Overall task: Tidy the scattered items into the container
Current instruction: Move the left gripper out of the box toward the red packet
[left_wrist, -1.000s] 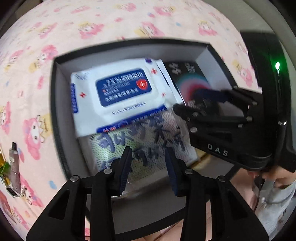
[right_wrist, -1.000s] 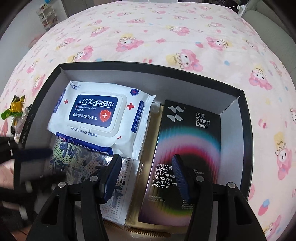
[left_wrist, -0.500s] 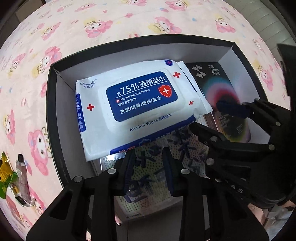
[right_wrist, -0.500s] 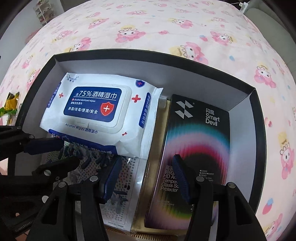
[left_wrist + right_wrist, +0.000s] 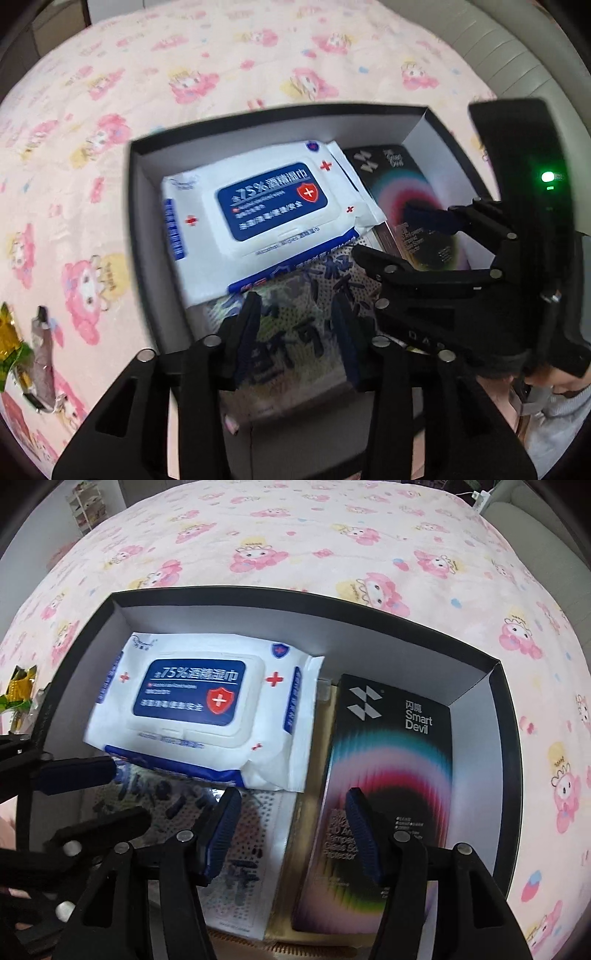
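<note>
A black-rimmed box [image 5: 140,206] [image 5: 495,686] lies on the pink cartoon bedspread. Inside it are a white-and-blue wet-wipes pack [image 5: 266,206] [image 5: 207,705], a black "Smart Devil" screen-protector box [image 5: 402,195] [image 5: 391,760] and a dotted packet [image 5: 295,317] [image 5: 251,842] partly under the wipes. My left gripper [image 5: 297,332] [image 5: 92,799] hovers open over the dotted packet, holding nothing. My right gripper [image 5: 291,812] [image 5: 399,236] is open above the seam between the packet and the black box, holding nothing.
A green-and-gold wrapper [image 5: 9,343] [image 5: 18,690] and a small grey item [image 5: 42,343] lie on the bedspread left of the box. A person's hand and sleeve [image 5: 554,402] hold the right gripper. Pale upholstery [image 5: 517,66] borders the bed at the far right.
The left gripper has drawn back and to the left, so the box looks smaller and further right in its view. The right gripper has barely shifted. Both stay open.
</note>
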Demonstrator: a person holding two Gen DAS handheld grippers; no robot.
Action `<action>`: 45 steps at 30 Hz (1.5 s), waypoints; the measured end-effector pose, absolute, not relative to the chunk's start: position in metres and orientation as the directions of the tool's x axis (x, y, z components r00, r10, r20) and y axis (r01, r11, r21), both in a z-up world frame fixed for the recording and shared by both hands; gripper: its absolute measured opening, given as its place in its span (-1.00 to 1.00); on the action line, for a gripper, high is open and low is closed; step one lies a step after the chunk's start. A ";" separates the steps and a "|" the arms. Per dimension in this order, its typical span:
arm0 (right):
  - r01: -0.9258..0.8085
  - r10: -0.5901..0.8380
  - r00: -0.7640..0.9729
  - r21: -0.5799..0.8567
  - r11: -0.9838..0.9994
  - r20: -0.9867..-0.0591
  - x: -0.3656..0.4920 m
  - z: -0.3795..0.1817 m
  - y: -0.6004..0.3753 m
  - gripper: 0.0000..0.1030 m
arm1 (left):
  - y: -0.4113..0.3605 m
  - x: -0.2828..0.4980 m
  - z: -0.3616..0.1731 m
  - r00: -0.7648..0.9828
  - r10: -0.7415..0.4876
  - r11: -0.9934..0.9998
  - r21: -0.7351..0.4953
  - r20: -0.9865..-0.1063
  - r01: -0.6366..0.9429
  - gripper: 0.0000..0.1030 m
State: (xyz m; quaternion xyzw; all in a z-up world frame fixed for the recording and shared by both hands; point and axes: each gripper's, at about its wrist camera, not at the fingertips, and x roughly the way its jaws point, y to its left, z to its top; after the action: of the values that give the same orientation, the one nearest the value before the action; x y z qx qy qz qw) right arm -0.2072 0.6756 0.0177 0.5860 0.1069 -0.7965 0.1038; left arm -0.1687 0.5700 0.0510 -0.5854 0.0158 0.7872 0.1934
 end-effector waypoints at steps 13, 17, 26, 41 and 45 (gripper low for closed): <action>0.262 -0.182 -0.419 0.073 -0.962 -0.890 -0.149 0.064 0.670 0.14 | 0.523 -0.123 0.100 -0.361 0.368 -0.916 -0.268 -0.857 -0.298 -0.16; 0.249 -0.200 -0.447 0.094 -0.964 -0.872 -0.131 0.076 0.666 0.14 | 0.523 -0.106 0.108 -0.372 0.375 -0.913 -0.269 -0.849 -0.308 -0.16; 0.245 -0.244 -0.525 0.130 -0.961 -0.816 -0.083 0.114 0.648 0.15 | 0.502 -0.061 0.140 -0.422 0.384 -0.912 -0.265 -0.821 -0.313 -0.17; 0.387 -0.316 -0.559 0.097 -0.917 -0.767 -0.030 0.159 0.567 0.15 | 0.418 0.007 0.178 -0.546 0.331 -0.944 -0.257 -0.770 -0.209 -0.17; 0.437 -0.342 -0.543 0.090 -0.895 -0.767 -0.027 0.161 0.531 0.15 | 0.390 0.017 0.179 -0.566 0.305 -0.952 -0.252 -0.766 -0.171 -0.17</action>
State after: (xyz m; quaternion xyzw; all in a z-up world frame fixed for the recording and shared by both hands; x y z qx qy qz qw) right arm -0.0272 0.5315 0.1609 0.4231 0.0560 -0.8766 0.2222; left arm 0.0172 0.3902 0.1794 -0.4457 -0.0749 0.8818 0.1350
